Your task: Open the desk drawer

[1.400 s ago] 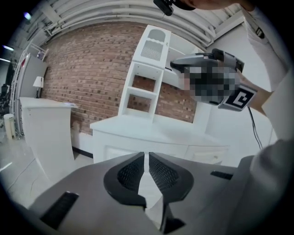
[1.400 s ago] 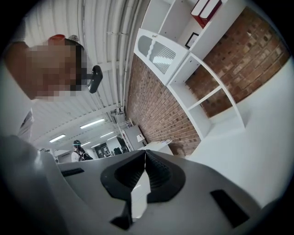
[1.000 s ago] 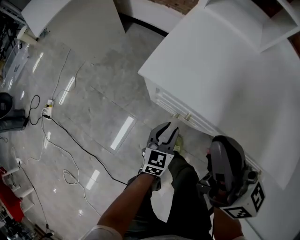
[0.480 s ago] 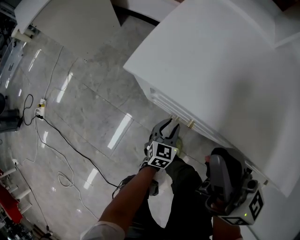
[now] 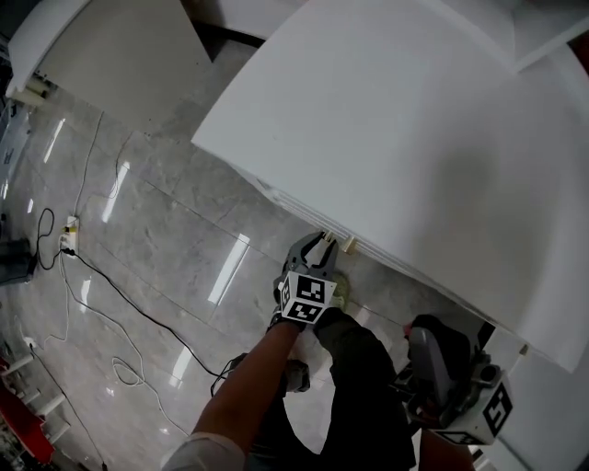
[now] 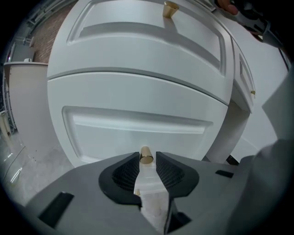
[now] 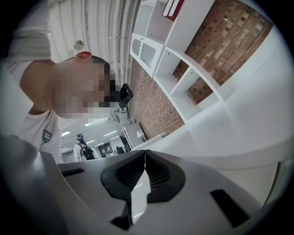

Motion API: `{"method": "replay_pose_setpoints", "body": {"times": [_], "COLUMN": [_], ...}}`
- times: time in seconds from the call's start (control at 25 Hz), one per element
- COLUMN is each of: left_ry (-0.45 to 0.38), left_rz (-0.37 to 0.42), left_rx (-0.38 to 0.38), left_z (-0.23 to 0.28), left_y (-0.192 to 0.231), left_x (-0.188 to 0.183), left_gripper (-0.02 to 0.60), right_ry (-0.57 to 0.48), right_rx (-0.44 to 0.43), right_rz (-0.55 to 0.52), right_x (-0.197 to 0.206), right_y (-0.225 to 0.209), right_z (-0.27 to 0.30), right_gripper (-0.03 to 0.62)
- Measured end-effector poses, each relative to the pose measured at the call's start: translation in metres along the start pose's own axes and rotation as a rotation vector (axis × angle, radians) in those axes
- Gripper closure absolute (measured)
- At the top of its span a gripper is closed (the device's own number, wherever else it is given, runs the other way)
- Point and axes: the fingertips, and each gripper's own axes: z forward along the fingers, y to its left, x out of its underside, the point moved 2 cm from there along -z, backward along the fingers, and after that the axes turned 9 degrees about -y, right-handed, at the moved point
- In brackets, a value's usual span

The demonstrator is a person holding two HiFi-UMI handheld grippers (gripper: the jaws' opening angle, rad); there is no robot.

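The step in hand is the grasp on the lower drawer's brass knob [image 6: 146, 155]. In the left gripper view it stands right between the tips of the left gripper [image 6: 147, 159], whose jaws are closing. A sliver of gap shows on each side, so the pads do not yet press on it.

To do this well, I would push in slightly further so the ribbed pads seat behind the knob's end rather than on its very tip, where a pull could slip off. Then let the jaws clamp fully before drawing back. The pull should run straight out, square to the drawer front [image 6: 138, 128], since the drawer may bind if hauled sideways.

A second knob [image 6: 170, 8] sits at 12 o'clock in that view, on the drawer above.

In the head view the left gripper [image 5: 324, 243] meets the white desk [image 5: 414, 138] at the desk's 7 o'clock edge. The forearm rises from 7 o'clock and the jaws aim toward 1 o'clock, tilted downward.

The right gripper [image 5: 431, 342] hangs at 5 o'clock, well apart from the knob, its jaws together on nothing [image 7: 145, 154].
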Motion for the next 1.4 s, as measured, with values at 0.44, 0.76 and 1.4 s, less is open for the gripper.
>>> {"method": "replay_pose_setpoints", "body": {"times": [0.44, 0.76, 1.4], "left_ry": [0.001, 0.038, 0.127], "left_rz": [-0.011, -0.023, -0.019], "left_rx": [-0.016, -0.01, 0.003], "left_z": [-0.003, -0.034, -0.133], "left_y": [-0.002, -0.005, -0.018], "left_x": [0.0, 0.018, 0.068], "left_gripper": [0.499, 0.502, 0.502], "right_ry": [0.028, 0.093, 0.184], "right_rx": [0.06, 0.056, 0.052], "right_rz": [0.026, 0.031, 0.06], "right_x": [0.012, 0.025, 0.057], "right_y": [-0.011, 0.001, 0.068], "right_z": [-0.017, -0.016, -0.036], "right_gripper": [0.576, 0.576, 0.576]}}
